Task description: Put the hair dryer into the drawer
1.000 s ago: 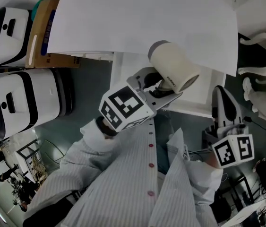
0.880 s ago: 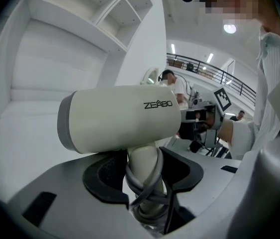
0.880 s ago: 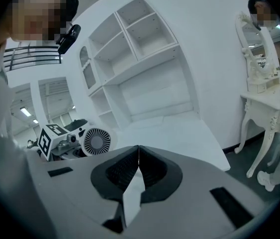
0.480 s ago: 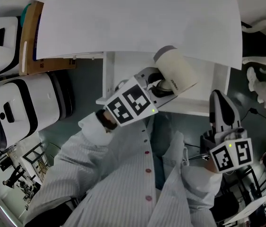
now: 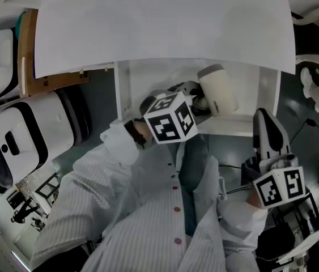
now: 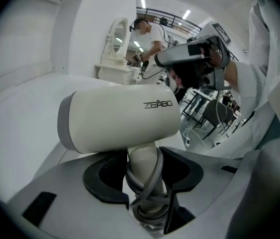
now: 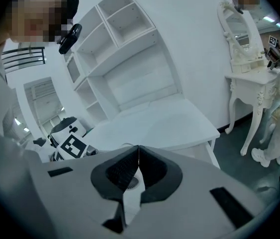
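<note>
Near drawer's (image 5: pixel 268 103) right wall, hair dryer (image 5: pixel 218 90)

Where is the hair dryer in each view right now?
Head view: hair dryer upper centre, over the open drawer.
Left gripper view: centre, handle held by the left gripper.
Right gripper view: not in it.
Shared landmark: white dressing table, upper centre in left gripper view, right in right gripper view.

Head view looks steeply down on left claw (image 5: pixel 198 102) and right claw (image 5: pixel 264 118); each claw's close view catches the other beyond its jaws.
</note>
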{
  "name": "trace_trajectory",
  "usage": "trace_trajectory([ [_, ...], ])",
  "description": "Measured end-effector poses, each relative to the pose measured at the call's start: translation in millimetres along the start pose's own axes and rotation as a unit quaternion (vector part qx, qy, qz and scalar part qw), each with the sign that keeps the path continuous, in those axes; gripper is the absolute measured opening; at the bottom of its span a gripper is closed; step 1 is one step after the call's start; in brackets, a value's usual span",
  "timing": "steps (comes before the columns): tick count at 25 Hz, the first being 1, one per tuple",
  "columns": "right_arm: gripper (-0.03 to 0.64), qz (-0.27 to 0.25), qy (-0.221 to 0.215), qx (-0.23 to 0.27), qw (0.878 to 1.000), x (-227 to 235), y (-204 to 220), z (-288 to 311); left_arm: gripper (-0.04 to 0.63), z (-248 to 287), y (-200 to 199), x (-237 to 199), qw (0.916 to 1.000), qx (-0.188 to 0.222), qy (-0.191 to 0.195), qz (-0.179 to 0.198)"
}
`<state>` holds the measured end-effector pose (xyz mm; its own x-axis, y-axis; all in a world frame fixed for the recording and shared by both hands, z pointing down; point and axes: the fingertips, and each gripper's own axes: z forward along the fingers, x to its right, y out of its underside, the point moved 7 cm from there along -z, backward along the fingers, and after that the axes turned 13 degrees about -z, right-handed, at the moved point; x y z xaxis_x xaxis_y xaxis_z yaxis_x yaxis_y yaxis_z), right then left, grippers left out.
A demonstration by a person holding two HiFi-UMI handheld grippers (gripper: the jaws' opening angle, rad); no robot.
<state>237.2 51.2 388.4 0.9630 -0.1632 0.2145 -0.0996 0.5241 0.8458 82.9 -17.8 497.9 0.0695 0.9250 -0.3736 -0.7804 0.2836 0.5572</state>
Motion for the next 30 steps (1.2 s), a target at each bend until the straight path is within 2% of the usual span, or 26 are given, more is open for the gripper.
trace_trajectory([
  [5, 0.012, 0.017, 0.006, -0.005, 1.0, 1.5, 13.1, 0.3, 0.202, 24.9, 10.8, -6.9, 0.9986, -0.048, 0.007, 0.019],
  [11, 0.012, 0.029, 0.008, -0.013, 0.999, 0.4, 28.0, 3.5, 0.203, 51.4, 27.5, -16.3, 0.9941, -0.099, -0.001, 0.045],
  [18, 0.012, 0.037, 0.013, -0.018, 0.999, 5.6, 34.1, 3.5, 0.203, 73.9, 37.9, -24.6, 0.9925, -0.119, -0.001, 0.028],
  [25, 0.012, 0.044, 0.014, -0.021, 0.999, 8.4, 37.8, 6.9, 0.204, 88.8, 47.8, -27.4, 0.9891, -0.145, 0.004, 0.027],
  [30, 0.012, 0.045, 0.011, -0.024, 0.999, 10.5, 38.0, 10.3, 0.207, 92.6, 50.1, -28.3, 0.989, -0.147, 0.005, 0.018],
])
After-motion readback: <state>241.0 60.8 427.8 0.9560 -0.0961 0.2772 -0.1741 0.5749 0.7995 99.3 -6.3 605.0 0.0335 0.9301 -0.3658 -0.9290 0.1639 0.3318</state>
